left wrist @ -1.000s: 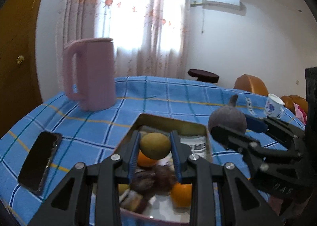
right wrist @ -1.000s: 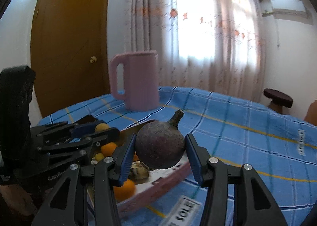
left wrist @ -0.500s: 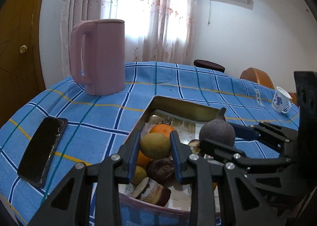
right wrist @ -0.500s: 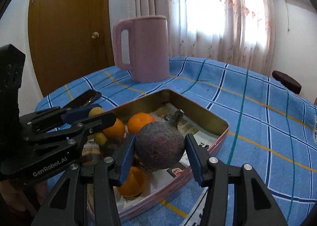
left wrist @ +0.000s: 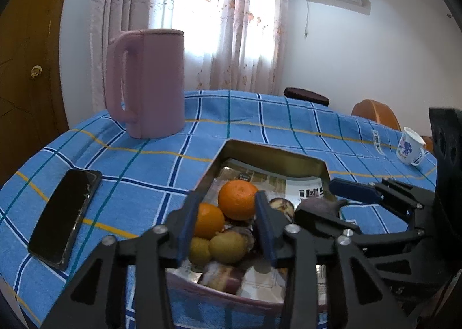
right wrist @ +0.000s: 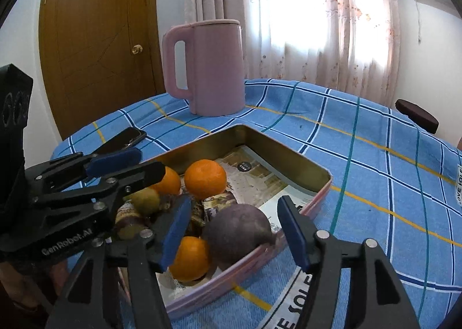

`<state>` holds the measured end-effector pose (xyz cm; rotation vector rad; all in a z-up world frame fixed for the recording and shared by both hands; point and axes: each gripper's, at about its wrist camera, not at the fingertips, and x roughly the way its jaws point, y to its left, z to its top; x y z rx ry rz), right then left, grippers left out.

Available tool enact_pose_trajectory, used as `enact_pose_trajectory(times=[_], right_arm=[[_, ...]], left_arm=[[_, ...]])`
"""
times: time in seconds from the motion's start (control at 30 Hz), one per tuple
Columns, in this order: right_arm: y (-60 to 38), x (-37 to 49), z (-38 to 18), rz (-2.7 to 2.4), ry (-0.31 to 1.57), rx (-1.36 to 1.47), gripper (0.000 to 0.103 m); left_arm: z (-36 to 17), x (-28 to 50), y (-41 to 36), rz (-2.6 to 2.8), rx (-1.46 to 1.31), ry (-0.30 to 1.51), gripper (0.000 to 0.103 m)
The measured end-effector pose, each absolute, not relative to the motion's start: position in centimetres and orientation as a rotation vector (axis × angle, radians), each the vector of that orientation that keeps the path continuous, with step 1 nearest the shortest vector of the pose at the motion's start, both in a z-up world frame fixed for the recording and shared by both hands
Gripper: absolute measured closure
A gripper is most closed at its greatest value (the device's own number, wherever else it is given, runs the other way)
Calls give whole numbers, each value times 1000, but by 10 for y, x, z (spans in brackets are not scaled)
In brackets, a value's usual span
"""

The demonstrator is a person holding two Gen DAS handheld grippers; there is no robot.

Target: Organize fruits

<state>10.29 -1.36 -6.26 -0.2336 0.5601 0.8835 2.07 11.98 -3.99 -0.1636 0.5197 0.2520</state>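
Observation:
A pink metal tin (right wrist: 288, 155) sits on the blue checked tablecloth and holds several fruits. My left gripper (left wrist: 223, 222) is open above the tin, over a yellow-green fruit (left wrist: 228, 246) that lies loose among oranges (left wrist: 237, 203). My right gripper (right wrist: 236, 231) is open too, with a dark purple fruit (right wrist: 238, 231) lying free in the tin's near corner between its fingers, beside an orange (right wrist: 190, 258). Each gripper shows in the other's view, the right one (left wrist: 340, 202) and the left one (right wrist: 130, 164).
A pink jug (left wrist: 150, 83) stands behind the tin. A black phone (left wrist: 65, 215) lies at the left on the cloth. A small white cup (left wrist: 410, 150) stands at the far right. A wooden door (right wrist: 95, 40) is behind the table.
Both grippers came down over the tin and opened. The yellow-green fruit and the dark purple fruit now lie loose in the tin.

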Motion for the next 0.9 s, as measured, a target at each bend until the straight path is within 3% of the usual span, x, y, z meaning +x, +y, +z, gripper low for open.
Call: enact_pose_trajectory(times=[0.17,0.3,0.43,0.9], right_arm=[[-27,99,-54,855,540,-209,37],[-39,94,-45,804,506,-218,33],[-53,89,-36,759,460,-211,33],[-84,66,-8,661,339,-194,27]], left_arm=[[-32,13,119,262,-160,483,34],[-25,7,115,250,-162,454,26],[-18,2,110,260,-159,421,7],[-7,-6,100,247,-154,386,3]])
